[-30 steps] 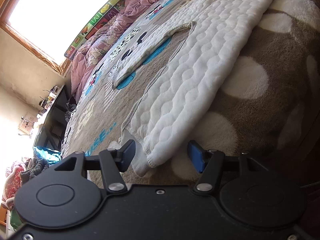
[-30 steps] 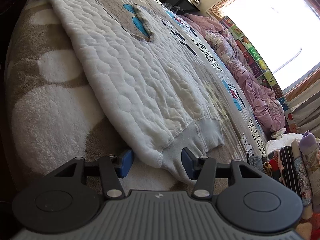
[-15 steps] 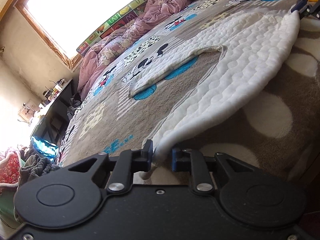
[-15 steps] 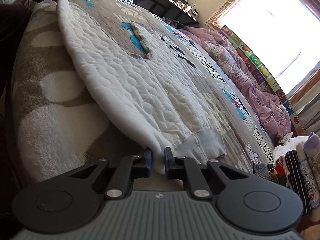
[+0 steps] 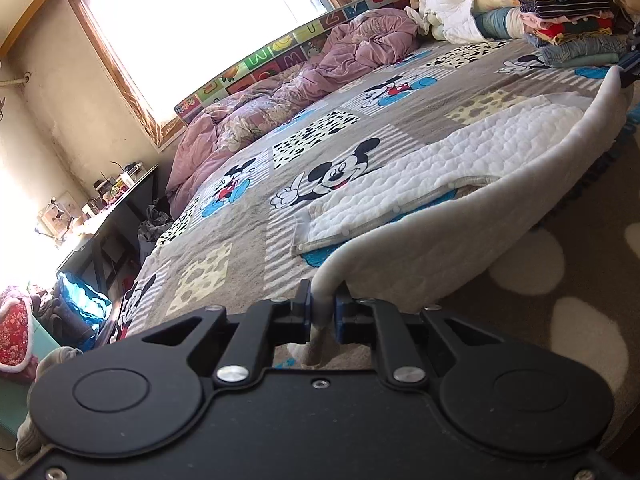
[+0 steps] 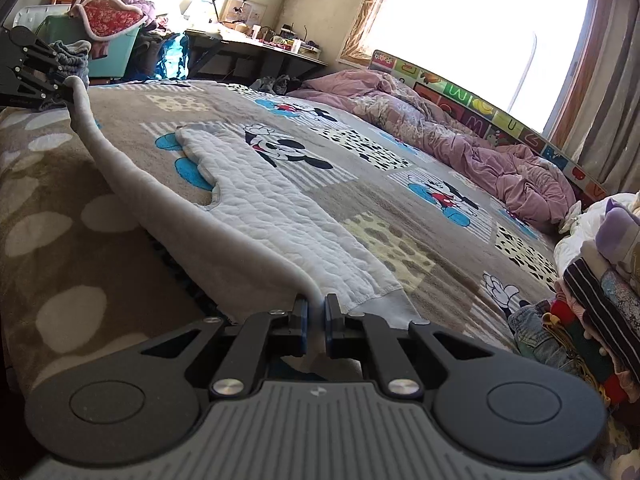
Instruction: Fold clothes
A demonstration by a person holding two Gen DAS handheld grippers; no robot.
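Observation:
A white quilted garment (image 5: pixel 460 168) lies on the cartoon-mouse bedspread (image 5: pixel 320 140), its near edge lifted off the bed. My left gripper (image 5: pixel 322 300) has its jaws closing, its blue pads pressed on one corner of that edge. My right gripper (image 6: pixel 316 308) has its jaws closing too, pads pressed on the other corner by the ribbed hem. The garment (image 6: pixel 280 208) stretches in a raised band between the two. Each wrist view shows the other gripper at the far end: the right gripper (image 5: pixel 630 66) and the left gripper (image 6: pixel 60 84).
A brown blanket with white spots (image 5: pixel 560 280) covers the near side of the bed. A stack of folded clothes (image 6: pixel 600 292) stands at one end, a crumpled purple duvet (image 5: pixel 300 100) along the window side. A desk (image 6: pixel 260 48) and a teal bin (image 6: pixel 112 48) stand beyond.
Both grippers went from open around the garment's edge to shut on it. They then rose and rolled, lifting the edge off the blanket.

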